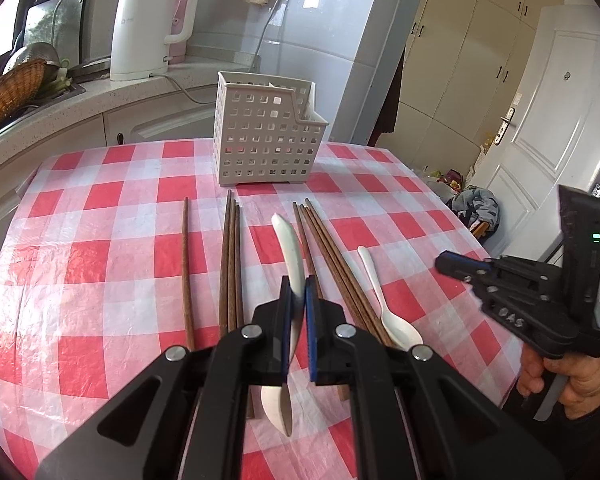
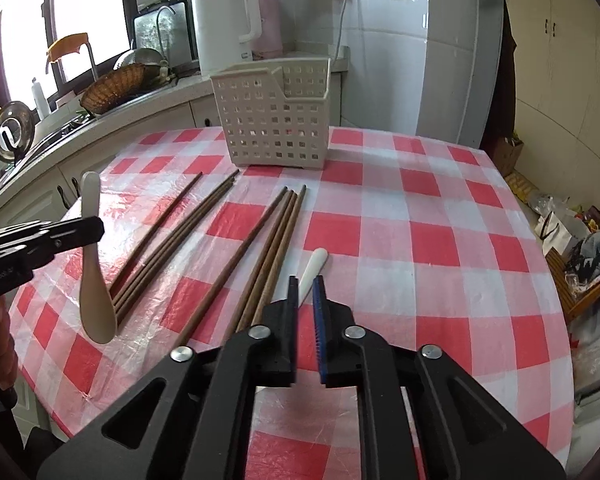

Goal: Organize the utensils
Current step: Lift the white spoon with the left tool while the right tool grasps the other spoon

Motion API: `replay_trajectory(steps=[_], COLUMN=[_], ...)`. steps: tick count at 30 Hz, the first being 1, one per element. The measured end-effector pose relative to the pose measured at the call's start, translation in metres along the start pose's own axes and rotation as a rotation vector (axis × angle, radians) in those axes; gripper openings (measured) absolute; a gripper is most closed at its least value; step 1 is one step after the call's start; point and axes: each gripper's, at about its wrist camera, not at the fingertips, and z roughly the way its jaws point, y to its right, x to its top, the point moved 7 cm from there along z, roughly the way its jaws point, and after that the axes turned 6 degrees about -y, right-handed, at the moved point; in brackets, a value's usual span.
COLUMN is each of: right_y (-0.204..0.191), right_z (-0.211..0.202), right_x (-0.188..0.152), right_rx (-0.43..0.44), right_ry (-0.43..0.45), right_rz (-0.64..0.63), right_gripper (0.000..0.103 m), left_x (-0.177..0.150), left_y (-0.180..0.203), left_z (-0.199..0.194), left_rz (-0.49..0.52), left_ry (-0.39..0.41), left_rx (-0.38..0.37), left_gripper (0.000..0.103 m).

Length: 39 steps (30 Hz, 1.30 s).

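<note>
My left gripper (image 1: 298, 292) is shut on a white spoon (image 1: 288, 248) and holds it above the table, bowl end down; it also shows in the right wrist view (image 2: 94, 280). A second white spoon (image 1: 384, 300) lies on the checked tablecloth, its handle (image 2: 314, 268) just ahead of my right gripper (image 2: 305, 294), whose jaws stand a small gap apart and hold nothing. Several brown chopsticks (image 1: 230, 264) lie in groups on the cloth (image 2: 268, 248). A white perforated utensil caddy (image 1: 266, 136) stands at the table's far side (image 2: 274, 116).
The round table (image 1: 100, 216) has a red and white checked cloth. Behind it runs a counter with a white kettle (image 1: 144, 28), a wicker basket (image 1: 10, 92) and a sink. Bags and clutter (image 2: 580, 248) lie on the floor to the right.
</note>
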Motion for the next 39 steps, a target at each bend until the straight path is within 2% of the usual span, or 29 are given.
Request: replay_trajectory(steps=[1, 2, 3, 6, 11, 16, 19, 20, 21, 26, 39], right_y=[-0.001, -0.002, -0.004, -0.005, 0.0, 0.0, -0.003, -0.005, -0.006, -0.006, -0.007], right_z=[0.006, 0.011, 0.017, 0.036, 0.069, 0.092, 0.096, 0.097, 0.097, 0.09, 0.004], right_x=[-0.002, -0.003, -0.003, -0.002, 0.002, 0.006, 0.01, 0.011, 0.012, 0.012, 0.022], right_rx=[0.009, 0.02, 0.023, 0.001, -0.02, -0.056, -0.054, -0.046, -0.044, -0.029, 0.016], right_ry=[-0.013, -0.025, -0.034, -0.062, -0.116, -0.148, -0.143, -0.141, -0.14, -0.12, 0.042], right_rz=[0.003, 0.004, 0.001, 0.007, 0.038, 0.01, -0.01, -0.019, -0.026, -0.022, -0.027], right_gripper=[0.029, 0.045, 0.049, 0.049, 0.04, 0.032, 0.024, 0.014, 0.012, 0.011, 0.011], left_x=[0.0, -0.001, -0.001, -0.001, -0.001, 0.0, 0.0, 0.0, -0.001, 0.001, 0.009], left_y=[0.0, 0.001, 0.001, -0.001, -0.007, -0.013, -0.015, -0.016, -0.016, -0.016, -0.001], left_z=[0.0, 0.001, 0.002, 0.006, 0.014, 0.02, 0.022, 0.022, 0.022, 0.019, 0.002], left_rz=[0.001, 0.004, 0.005, 0.003, -0.008, -0.018, -0.019, -0.019, -0.019, -0.019, 0.014], left_ry=[-0.002, -0.003, -0.005, -0.013, -0.025, -0.03, -0.031, -0.032, -0.032, -0.022, 0.018], left_rx=[-0.002, -0.002, -0.005, -0.008, -0.016, -0.027, -0.031, -0.033, -0.034, -0.034, -0.025], left_gripper=[0.006, 0.006, 0.006, 0.006, 0.006, 0.006, 0.006, 0.006, 0.006, 0.006, 0.006])
